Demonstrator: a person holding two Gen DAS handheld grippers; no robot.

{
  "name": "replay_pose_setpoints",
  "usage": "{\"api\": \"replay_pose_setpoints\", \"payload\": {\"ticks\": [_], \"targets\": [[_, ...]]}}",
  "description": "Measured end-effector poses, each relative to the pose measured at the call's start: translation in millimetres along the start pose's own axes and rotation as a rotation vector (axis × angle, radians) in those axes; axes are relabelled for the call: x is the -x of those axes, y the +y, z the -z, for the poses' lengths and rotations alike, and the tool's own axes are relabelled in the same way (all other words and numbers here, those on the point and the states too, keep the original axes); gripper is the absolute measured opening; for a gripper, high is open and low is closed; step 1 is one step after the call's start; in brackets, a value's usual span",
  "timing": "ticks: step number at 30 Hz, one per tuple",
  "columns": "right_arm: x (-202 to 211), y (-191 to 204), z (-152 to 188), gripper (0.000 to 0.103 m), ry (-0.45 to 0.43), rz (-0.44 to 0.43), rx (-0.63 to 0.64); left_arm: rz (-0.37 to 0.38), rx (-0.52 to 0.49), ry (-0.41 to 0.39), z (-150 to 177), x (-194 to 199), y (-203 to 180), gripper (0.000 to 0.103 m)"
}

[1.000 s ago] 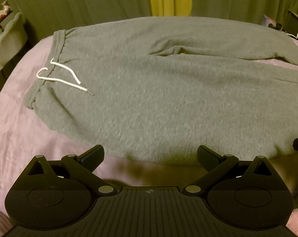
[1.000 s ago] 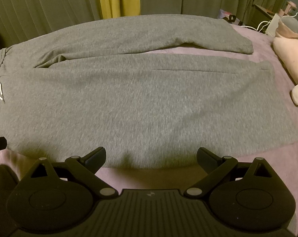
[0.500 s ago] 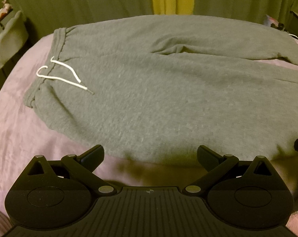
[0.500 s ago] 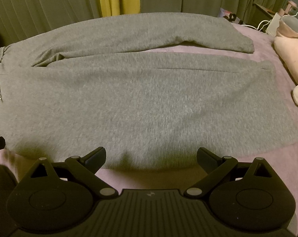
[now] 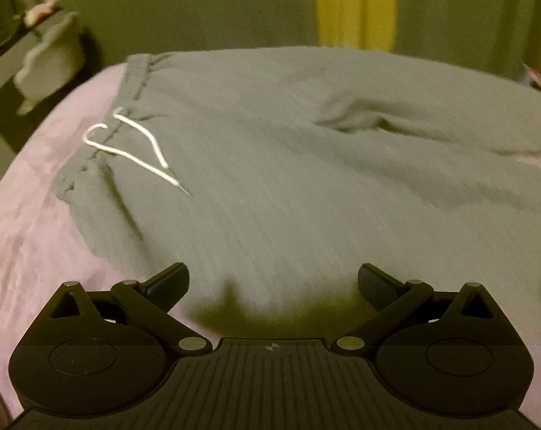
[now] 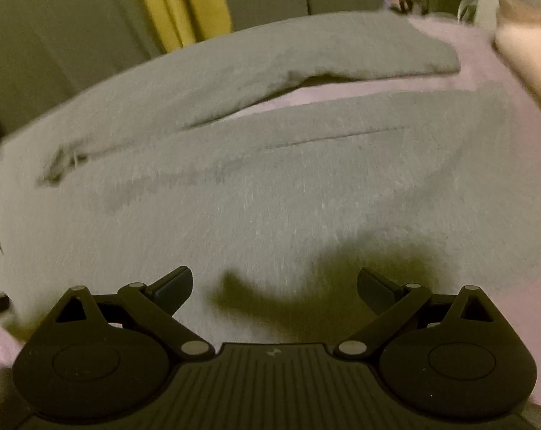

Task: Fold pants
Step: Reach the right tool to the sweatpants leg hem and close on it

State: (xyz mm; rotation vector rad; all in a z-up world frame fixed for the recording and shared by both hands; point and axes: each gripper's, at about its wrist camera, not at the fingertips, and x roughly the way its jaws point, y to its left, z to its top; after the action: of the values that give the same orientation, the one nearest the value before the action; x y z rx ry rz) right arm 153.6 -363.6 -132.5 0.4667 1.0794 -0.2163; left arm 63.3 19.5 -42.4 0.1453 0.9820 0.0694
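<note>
**Both grippers reach for the near edge of the sweatpants, no fold made yet**

The grey sweatpants lie spread flat on the bed, which is covered in a pale pink sheet. Taking the sweatpants as the landmark: the waistband with its white drawstring is at their left end, and the two legs run off to the right. The far leg is parted from the near leg by a wedge of pink sheet. Dark curtains with one yellow panel hang beyond the sweatpants' far side.

The left gripper hovers over the near edge of the sweatpants toward the waistband end, fingers spread wide apart with nothing between them. The right gripper hovers over the near leg, further toward the hem, likewise spread apart and empty. Both views are smeared, which suggests motion.

This looks like the approach before the first fold. No part of the garment is lifted or doubled over. The next move likely calls for each gripper to drop to the near edge, pinch through both layers of fabric, and carry the near leg across onto the far leg. The thick, limp fleece may slip or bunch if only the top layer is caught.
</note>
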Motion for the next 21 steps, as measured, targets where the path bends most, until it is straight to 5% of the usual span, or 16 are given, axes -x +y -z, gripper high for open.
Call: {"api": "replay_pose_setpoints", "payload": {"ticks": [7, 14, 21], "targets": [[-22, 11, -72, 0.098, -0.079, -0.061, -0.045, -0.17, 0.022, -0.036, 4, -38, 0, 0.103], [-82, 61, -175, 0.097, -0.148, -0.073, -0.091, -0.159, 0.029, -0.021, 3, -58, -4, 0.103], [-168, 95, -273, 0.075, -0.174, -0.036, -0.221, -0.15, 0.061, -0.03, 3, -70, -3, 0.103]]}}
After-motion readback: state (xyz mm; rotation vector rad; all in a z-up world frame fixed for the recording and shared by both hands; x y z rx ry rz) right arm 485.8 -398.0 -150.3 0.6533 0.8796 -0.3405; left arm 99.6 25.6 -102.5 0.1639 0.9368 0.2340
